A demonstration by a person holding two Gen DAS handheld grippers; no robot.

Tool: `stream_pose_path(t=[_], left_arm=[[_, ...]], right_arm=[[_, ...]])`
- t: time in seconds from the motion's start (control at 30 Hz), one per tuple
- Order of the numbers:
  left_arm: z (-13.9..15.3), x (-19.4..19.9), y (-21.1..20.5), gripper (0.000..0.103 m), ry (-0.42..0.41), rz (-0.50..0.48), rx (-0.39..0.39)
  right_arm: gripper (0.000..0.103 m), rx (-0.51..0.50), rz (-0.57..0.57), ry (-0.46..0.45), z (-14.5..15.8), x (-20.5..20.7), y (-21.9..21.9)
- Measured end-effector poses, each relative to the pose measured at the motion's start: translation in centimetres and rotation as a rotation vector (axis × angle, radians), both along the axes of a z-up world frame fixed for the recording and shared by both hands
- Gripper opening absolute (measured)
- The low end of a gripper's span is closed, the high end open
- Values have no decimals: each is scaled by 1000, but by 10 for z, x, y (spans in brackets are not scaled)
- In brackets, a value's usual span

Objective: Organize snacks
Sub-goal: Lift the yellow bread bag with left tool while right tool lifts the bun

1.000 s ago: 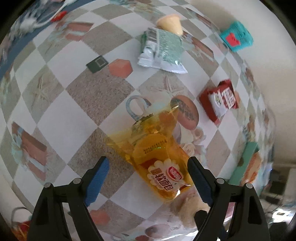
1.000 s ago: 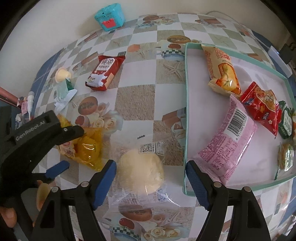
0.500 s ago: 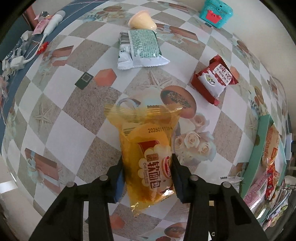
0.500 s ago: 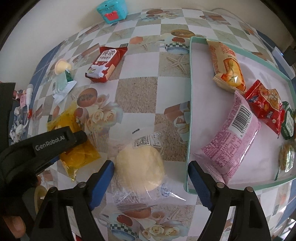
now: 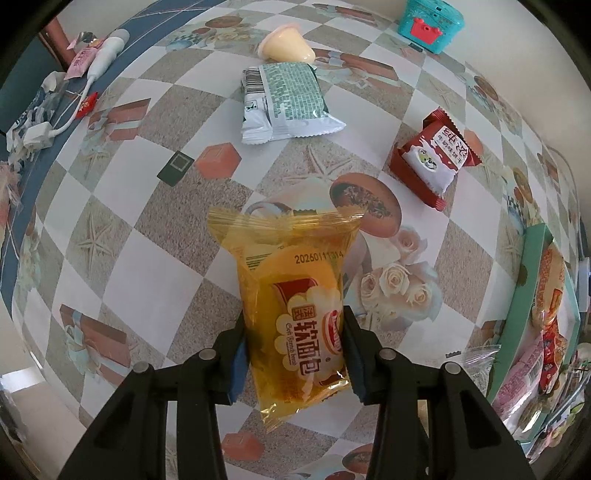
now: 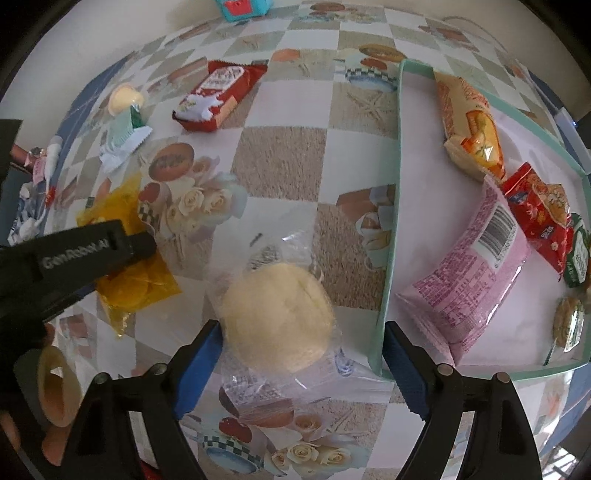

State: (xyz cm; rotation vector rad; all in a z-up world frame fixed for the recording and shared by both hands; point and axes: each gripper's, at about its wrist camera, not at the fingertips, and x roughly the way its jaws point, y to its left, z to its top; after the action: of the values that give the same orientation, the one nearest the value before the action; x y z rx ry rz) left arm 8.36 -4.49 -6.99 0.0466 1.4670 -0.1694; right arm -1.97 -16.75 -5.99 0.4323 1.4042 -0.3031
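The left claw points straight down at the counter, clamped on the yellow bread packet; bare checked cloth lies at its 9 o'clock. The right claw also points down, its jaws opening around the clear-wrapped bun without pressing it. The tray's teal rim stands close at its 3 o'clock.

Worktop w/ checkered oilcloth: beige, white & grey squares, printed roses, starfish, cups. Small teal plastic box w/ red front at far edge by the cream wall. Far left on blue border: white wand-shaped device w/ cord, pink sachet touching it, crumpled wrappers nearby.
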Motion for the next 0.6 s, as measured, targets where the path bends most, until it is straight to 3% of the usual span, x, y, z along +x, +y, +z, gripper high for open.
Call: stream_pose_path(t=[0.4, 0.6], left_arm=[[-1, 0, -1, 46, -2, 1, 7], [0, 0, -1, 46, -5, -1, 10]], right_arm=[[87, -33, 19, 28, -9, 3, 9], [77, -25, -16, 20, -5, 0, 0]])
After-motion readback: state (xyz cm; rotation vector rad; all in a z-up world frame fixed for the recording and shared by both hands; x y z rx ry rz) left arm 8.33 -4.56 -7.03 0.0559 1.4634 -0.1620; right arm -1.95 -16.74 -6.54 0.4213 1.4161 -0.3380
